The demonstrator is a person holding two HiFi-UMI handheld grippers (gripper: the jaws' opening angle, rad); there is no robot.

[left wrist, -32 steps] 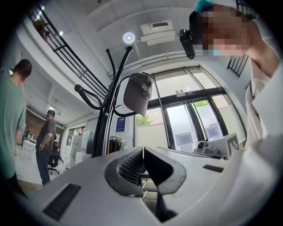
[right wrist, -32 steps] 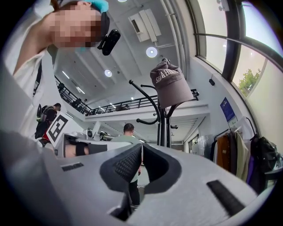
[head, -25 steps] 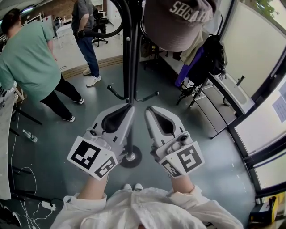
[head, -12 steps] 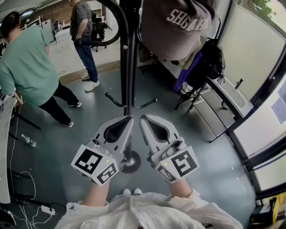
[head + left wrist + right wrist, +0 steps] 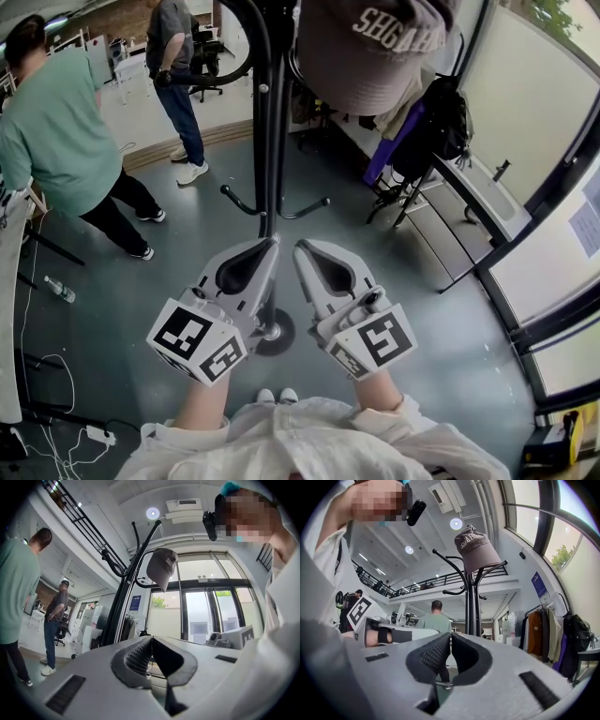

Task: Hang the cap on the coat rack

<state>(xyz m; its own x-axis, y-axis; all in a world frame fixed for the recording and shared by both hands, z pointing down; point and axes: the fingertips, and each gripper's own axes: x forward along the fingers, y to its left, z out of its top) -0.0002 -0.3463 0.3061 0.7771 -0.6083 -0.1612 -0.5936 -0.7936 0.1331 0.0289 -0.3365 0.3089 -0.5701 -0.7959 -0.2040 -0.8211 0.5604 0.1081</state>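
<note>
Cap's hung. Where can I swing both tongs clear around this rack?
Bare floor lies right of the coat rack's base, out to the door frame, and left of it toward the water bottle. Both lower hooks are bare. Crowded: cap overhead, hanging bags upper right, person in green upper left.

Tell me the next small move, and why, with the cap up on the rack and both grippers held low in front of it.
Probably just ease both grippers back from the rack; no new grasp looks needed. The cap already sits on an upper hook of the coat rack. The left gripper and the right gripper each have their jaws together with nothing between them, and both are below the cap.
</note>
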